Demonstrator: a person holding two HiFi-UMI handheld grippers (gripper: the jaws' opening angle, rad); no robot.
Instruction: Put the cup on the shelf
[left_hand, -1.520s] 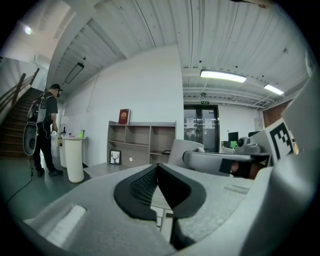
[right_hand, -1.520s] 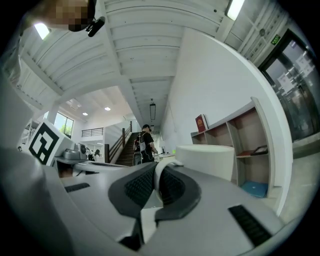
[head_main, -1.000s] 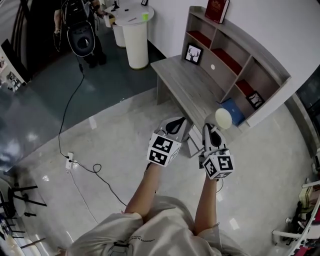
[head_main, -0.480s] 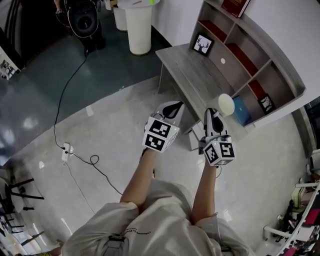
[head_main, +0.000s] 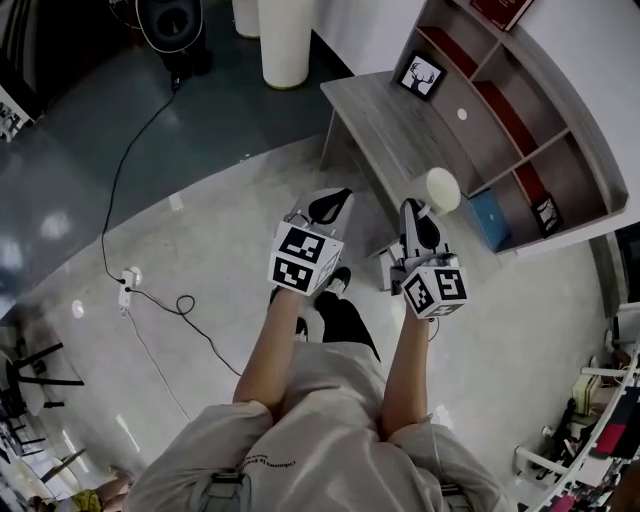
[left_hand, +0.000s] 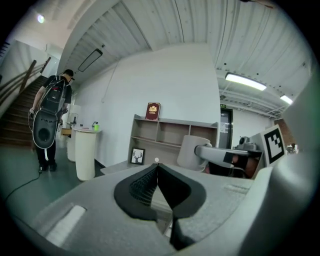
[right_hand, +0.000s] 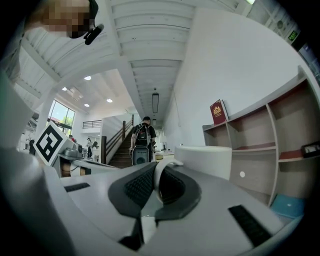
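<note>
A white cup (head_main: 441, 188) hangs in the air in front of the grey desk (head_main: 385, 120), held by its handle (right_hand: 159, 176). My right gripper (head_main: 414, 210) is shut on that handle, with the cup's body (right_hand: 205, 160) just beyond the jaws. The wooden shelf (head_main: 520, 110) with red-backed compartments stands on the desk's far side, ahead and to the right. My left gripper (head_main: 336, 200) is beside the right one, shut with nothing in it (left_hand: 157, 166). The left gripper view shows the cup (left_hand: 192, 152) to its right.
A framed deer picture (head_main: 421, 76) stands on the desk. A red book (right_hand: 218, 111) lies on top of the shelf and a blue item (head_main: 492, 218) in a low compartment. A white pedestal (head_main: 283, 40), a floor cable (head_main: 150, 290) and a person with a backpack (left_hand: 50, 120) are to the left.
The person has stepped forward: desk and shelf have slid up and right in the head view. Both grippers and the cup keep their pose; the left one has drifted slightly left.
</note>
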